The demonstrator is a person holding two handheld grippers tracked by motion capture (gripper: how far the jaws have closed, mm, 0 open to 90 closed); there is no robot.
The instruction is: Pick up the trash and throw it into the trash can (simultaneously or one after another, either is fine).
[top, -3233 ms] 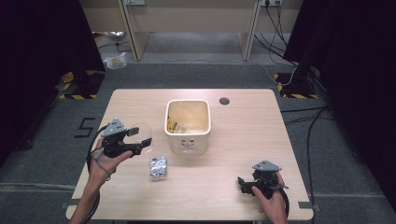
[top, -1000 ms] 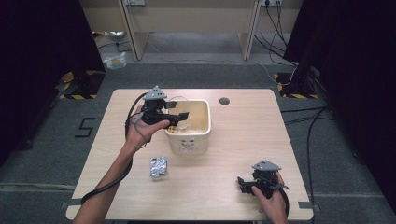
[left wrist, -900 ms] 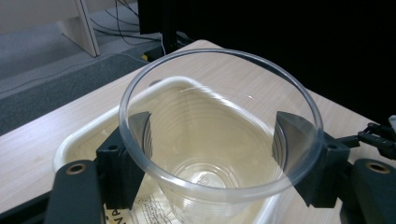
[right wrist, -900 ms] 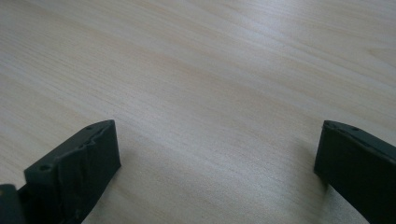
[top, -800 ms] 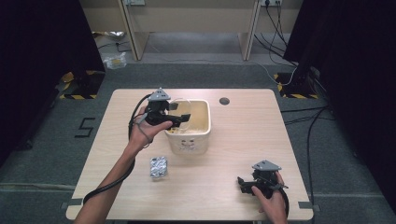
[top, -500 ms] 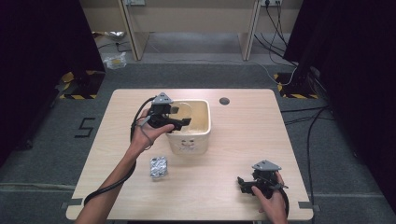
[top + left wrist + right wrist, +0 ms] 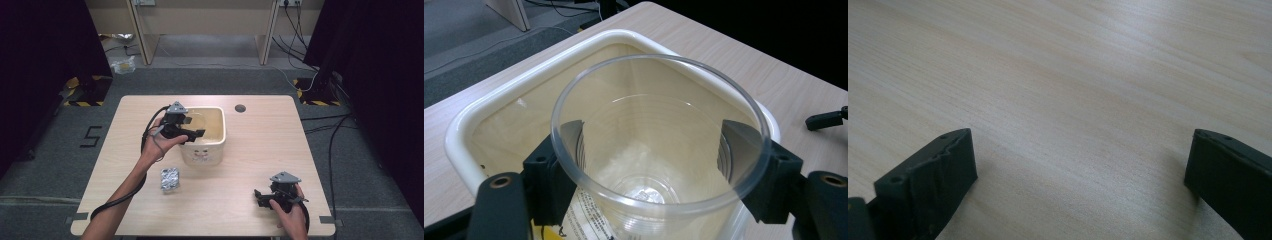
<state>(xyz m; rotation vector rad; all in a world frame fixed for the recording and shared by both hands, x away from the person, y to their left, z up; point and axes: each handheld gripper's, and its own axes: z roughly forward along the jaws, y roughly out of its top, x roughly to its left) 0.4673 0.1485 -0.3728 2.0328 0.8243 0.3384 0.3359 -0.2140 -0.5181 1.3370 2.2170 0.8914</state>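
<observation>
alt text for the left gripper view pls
A clear plastic cup is held upright between the left gripper's two black jaws, directly above a cream tub on a light wood table. The cup looks empty.

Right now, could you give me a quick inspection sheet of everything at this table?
Surface: pale wooden table, with a dark round hole near the far edge.
Job's things: cream tub; clear plastic cup, apparently empty, held over the tub.
Clutter: crumpled silvery packet on the table in front of the tub.
Grippers: left gripper has its fingers on the cup's sides; right gripper rests open near the front edge.
Cables: one trails from the left gripper; more lie on the floor.
Surroundings: grey floor, dark curtains, desk legs behind.
</observation>
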